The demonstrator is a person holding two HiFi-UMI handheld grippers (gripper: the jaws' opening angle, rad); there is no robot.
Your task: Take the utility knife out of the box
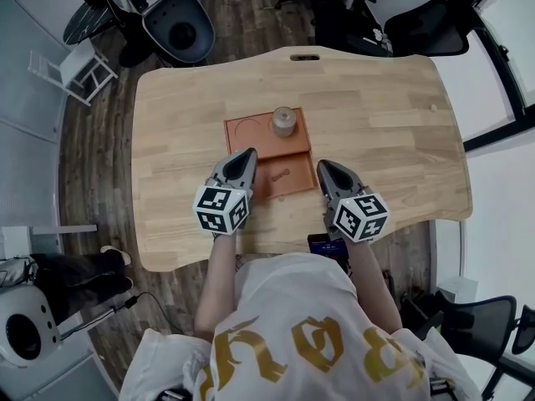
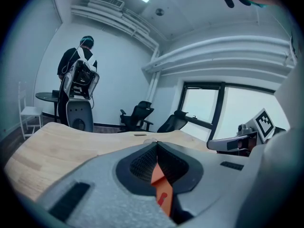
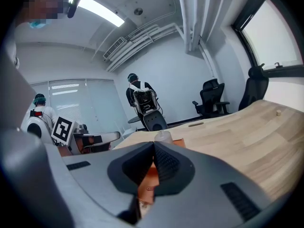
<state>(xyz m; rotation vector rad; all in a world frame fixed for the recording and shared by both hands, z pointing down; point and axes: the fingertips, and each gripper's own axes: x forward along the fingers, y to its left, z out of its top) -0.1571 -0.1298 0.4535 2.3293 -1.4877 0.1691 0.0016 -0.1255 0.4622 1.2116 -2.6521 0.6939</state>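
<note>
Desk (image 1: 376, 132), box (image 1: 241, 143) at centre. The utility knife (image 1: 280, 174) lies in the box's near tray, long axis roughly crosswise to us. Left gripper (image 1: 247, 154) and right gripper (image 1: 323, 167) flank it, both jaws together and empty. We judge the knife about midway between the tips, so either hand could reach it.

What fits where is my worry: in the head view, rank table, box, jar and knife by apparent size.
1. Table
2. Box
3. Jar
4. Knife, roughly as long as the jar is wide but slimmer; small and faint, so this last ranking is unsure.
</note>
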